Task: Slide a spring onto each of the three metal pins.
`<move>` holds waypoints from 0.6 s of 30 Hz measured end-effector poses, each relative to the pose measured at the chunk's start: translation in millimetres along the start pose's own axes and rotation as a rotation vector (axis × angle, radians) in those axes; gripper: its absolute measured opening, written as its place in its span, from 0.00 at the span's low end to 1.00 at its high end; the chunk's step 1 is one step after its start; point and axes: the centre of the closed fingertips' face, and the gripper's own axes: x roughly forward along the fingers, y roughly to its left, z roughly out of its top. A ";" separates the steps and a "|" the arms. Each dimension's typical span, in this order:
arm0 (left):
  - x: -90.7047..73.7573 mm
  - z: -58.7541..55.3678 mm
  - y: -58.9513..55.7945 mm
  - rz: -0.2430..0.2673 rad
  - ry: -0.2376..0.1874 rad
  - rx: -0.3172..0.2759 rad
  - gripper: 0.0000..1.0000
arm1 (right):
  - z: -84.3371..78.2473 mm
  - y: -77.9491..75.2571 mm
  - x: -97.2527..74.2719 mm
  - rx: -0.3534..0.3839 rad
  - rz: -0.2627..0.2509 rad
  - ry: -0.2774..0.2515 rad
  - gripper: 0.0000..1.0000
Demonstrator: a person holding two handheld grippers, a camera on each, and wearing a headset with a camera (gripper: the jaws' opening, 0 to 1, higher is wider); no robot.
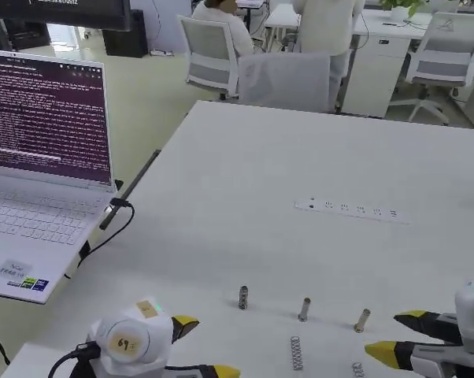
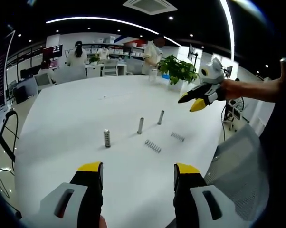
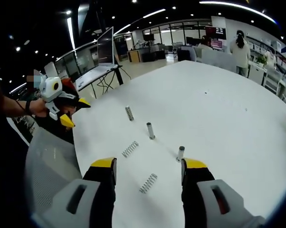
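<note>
**Near edge of the table: one pin sprung, two bare**

At far left on the white tabletop (image 1: 221, 165) an open silver laptop (image 1: 40, 213) shows a screen of pale text on purple. Just right of it, at the bottom of the head view, your left gripper (image 1: 204, 346), white-bodied with yellow-tipped jaws, hangs over the near edge; its jaws are spread wide and hold nothing; its own view shows the same gap.

Ahead of it three short pins stand upright in a row, well apart from either gripper. The leftmost metal pin (image 1: 243, 297) wears a grey coiled spring around its shaft, ribbed from base to top in both gripper views; the middle metal pin (image 1: 304, 309) is bare; the rightmost metal pin (image 1: 362, 320) is bare too.

Two springs lie flat on the table on your side of the row. The first loose steel spring (image 1: 296, 353) rests in front of the middle pin, touching nothing. The second loose steel spring (image 1: 357, 368) sits at the bottom edge of the head view, near the lower jaw of your right gripper (image 1: 396, 334); that gripper comes in from the right edge, its yellow tips parted and empty. Its own view looks down the open jaws, with the rightmost pin just beyond them.

Farther back, right of centre, a long white power strip (image 1: 351, 210) lies flat. Beyond the far edge stand a grey office chair (image 1: 284, 79) and other desks.
</note>
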 end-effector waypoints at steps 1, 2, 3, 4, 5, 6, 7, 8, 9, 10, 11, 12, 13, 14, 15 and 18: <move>0.7 -0.3 -0.4 -0.002 0.001 0.000 0.56 | -2.3 1.2 -1.8 0.007 -0.002 -0.003 0.54; 0.9 -0.2 -0.7 -0.002 0.000 0.000 0.56 | -5.2 3.2 -3.8 0.015 -0.006 -0.005 0.54; 1.1 -0.2 -0.9 -0.003 0.001 0.000 0.56 | -7.5 4.2 -5.1 0.019 -0.007 -0.006 0.54; 1.3 -0.3 -1.2 -0.003 0.001 0.000 0.56 | -10.9 5.5 -6.9 0.026 -0.009 -0.009 0.55; 1.5 -0.3 -1.4 -0.003 0.001 -0.001 0.56 | -13.1 6.6 -8.2 0.031 -0.009 -0.011 0.55; 1.7 -0.4 -1.8 -0.004 0.002 -0.001 0.56 | -15.9 8.5 -10.0 0.038 -0.011 -0.012 0.55; 1.8 -0.4 -1.9 -0.005 0.002 0.000 0.56 | -18.1 9.5 -11.0 0.043 -0.011 -0.012 0.55; 2.0 -0.4 -2.1 -0.006 0.002 0.000 0.56 | -20.9 10.8 -12.3 0.048 -0.012 -0.011 0.56; 2.4 -0.6 -2.0 -0.007 0.003 0.001 0.56 | -22.5 11.3 -13.2 0.051 -0.016 -0.011 0.56; 2.6 -0.8 -2.0 -0.007 0.003 0.001 0.56 | -24.0 12.3 -15.0 0.056 -0.019 -0.016 0.56; 2.6 -0.8 -2.0 -0.007 0.003 0.001 0.56 | -25.1 13.0 -16.1 0.061 -0.019 -0.020 0.56; 2.6 -0.6 -2.1 -0.007 0.003 0.001 0.55 | -26.3 13.7 -17.4 0.069 -0.020 -0.026 0.57; 2.7 -0.6 -2.2 -0.007 0.003 0.001 0.55 | -26.6 14.2 -18.1 0.071 -0.022 -0.028 0.57; 2.9 -0.8 -2.2 -0.007 0.005 0.003 0.55 | -27.5 15.4 -19.6 0.075 -0.025 -0.032 0.57; 3.1 -0.8 -2.3 -0.008 0.005 0.004 0.55 | -28.6 16.8 -20.9 0.080 -0.025 -0.036 0.57; 3.5 0.5 -3.2 -0.011 0.004 0.004 0.55 | -31.5 18.5 -22.0 0.089 -0.027 -0.033 0.57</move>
